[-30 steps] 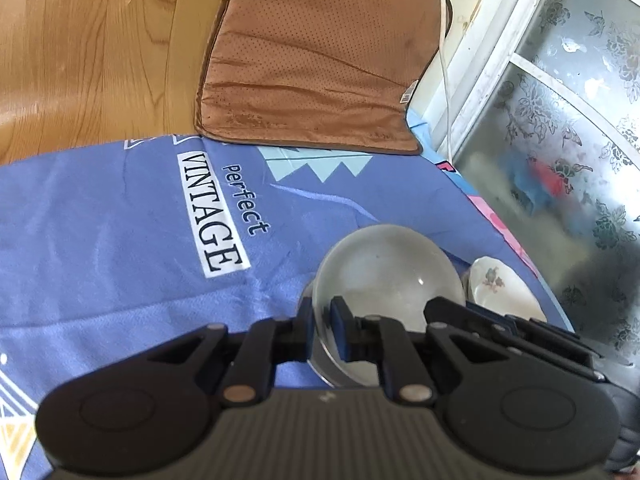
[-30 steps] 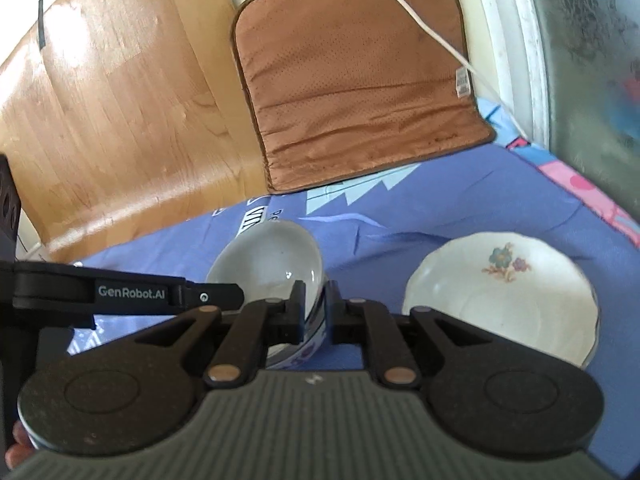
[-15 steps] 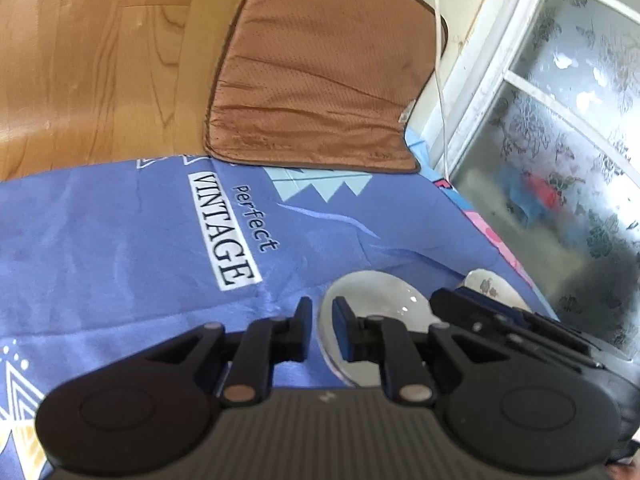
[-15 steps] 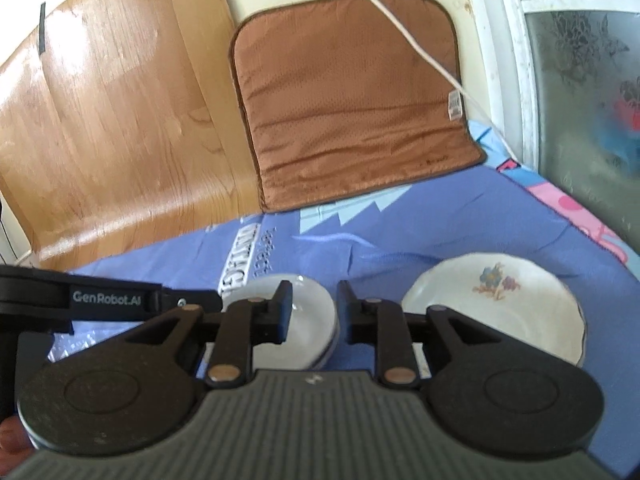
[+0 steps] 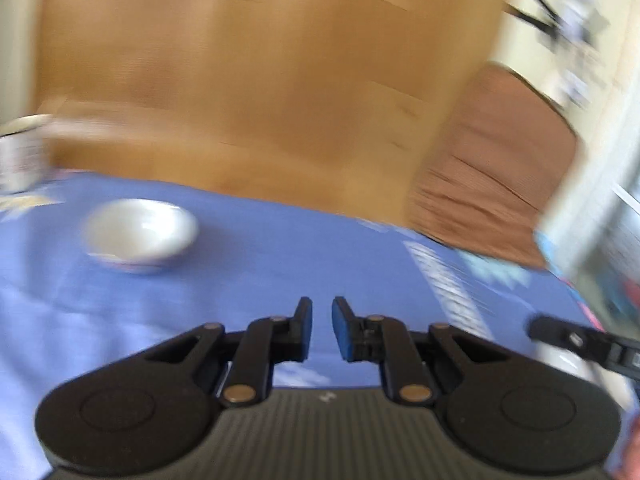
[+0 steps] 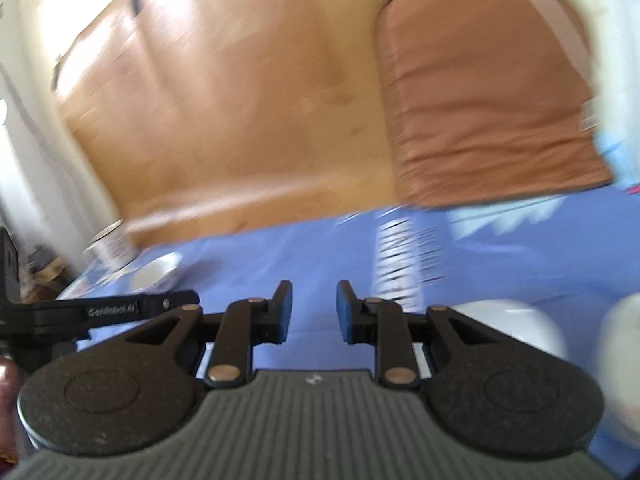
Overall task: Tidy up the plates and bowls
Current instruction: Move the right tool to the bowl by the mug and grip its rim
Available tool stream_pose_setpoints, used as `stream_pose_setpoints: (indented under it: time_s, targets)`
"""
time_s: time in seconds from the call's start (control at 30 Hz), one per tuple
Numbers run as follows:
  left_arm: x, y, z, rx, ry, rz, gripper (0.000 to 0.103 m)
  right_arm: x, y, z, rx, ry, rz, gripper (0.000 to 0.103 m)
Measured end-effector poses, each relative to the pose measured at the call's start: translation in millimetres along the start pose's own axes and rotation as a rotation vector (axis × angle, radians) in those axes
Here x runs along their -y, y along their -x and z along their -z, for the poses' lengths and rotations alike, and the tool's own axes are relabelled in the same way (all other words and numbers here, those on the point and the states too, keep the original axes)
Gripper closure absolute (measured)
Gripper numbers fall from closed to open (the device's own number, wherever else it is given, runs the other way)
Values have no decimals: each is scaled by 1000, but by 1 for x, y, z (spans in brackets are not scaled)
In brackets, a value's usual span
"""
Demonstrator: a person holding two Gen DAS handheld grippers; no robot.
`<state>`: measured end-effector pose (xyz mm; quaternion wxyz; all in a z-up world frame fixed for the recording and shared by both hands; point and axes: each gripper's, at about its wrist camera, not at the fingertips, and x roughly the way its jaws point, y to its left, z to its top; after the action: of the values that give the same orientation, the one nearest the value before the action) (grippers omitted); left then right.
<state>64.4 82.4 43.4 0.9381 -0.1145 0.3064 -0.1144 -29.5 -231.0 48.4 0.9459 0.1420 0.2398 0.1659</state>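
Left wrist view: heavily blurred. The left tool (image 5: 321, 326) stands with its jaws slightly parted and nothing between them. The landmark is a white bowl (image 5: 140, 234), which sits upright on the blue cloth (image 5: 248, 264) ahead and to the left of the tool, well apart from it. A pale cup-like vessel (image 5: 20, 156) stands beyond the bowl at the left edge; its detail cannot be made out. A brown cushion (image 5: 492, 184) leans against the wall far to the right of the bowl.

Right wrist view: also blurred. The right tool (image 6: 314, 312) is parted and empty. The bowl (image 6: 156, 274) appears small, far to the left of it. A second white dish (image 6: 516, 322) lies just right of this tool, on the opposite side from the bowl, partly hidden; whether it is bowl or plate cannot be told.

Judgement: the step in hand appears to be the left tool's reach for the bowl. Recommended: widen the jaws, straddle the nearest rim, one finger inside, and close firmly, as glazed ware may slip.
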Motion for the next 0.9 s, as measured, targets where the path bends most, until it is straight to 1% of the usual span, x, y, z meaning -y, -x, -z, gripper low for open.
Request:
stream_pose_setpoints:
  time_s: [0.07,0.17,0.23,0.3,0.37,0.4,0.43,0.53,0.63,0.67,0.7,0.73,0.83,0.9]
  targets:
    - [-42,5,-6,49,84,-79,90,-20,-25,-8,-60,10,-53,75]
    - [-98,4,-13,114,196,-182,91,-59,-61,-20,-114,64,-105,75]
    - [-128,0,-14,142,268,-212,91,-87,-90,-26,-152,85,-134,75]
    - [-147,-4,-10,157,335,-187,91,-105,-118,-32,-204,73,-155,75]
    - [-159,-11,-7,125,383,-169,91,-123,-153,-36,-270,53,-170,74]
    - [-163,-11,-8,122,397,-151,91,-130,-168,-37,-296,50,-173,74]
    - [-166,-5,-6,137,406,-136,91,-136,-180,-37,-316,50,-168,74]
    - [-166,2,-5,171,402,-141,91,-149,-214,-37,-366,25,-135,73]
    - [-167,2,-1,158,414,-120,91,-149,-240,-37,-410,-28,-118,72]
    - [-168,1,-1,152,415,-119,91,-148,-247,-35,-433,-45,-113,75]
    - [-168,0,-1,148,416,-118,91,-148,-251,-34,-451,-56,-108,88]
    - [-169,1,1,146,415,-116,91,-147,-254,-33,-469,-67,-105,94]
    - [-165,0,1,145,397,-109,91,-145,-240,-30,-467,-73,-116,95]
    - [-156,-2,2,134,349,-68,89,-142,-227,-30,-459,-73,-116,95]
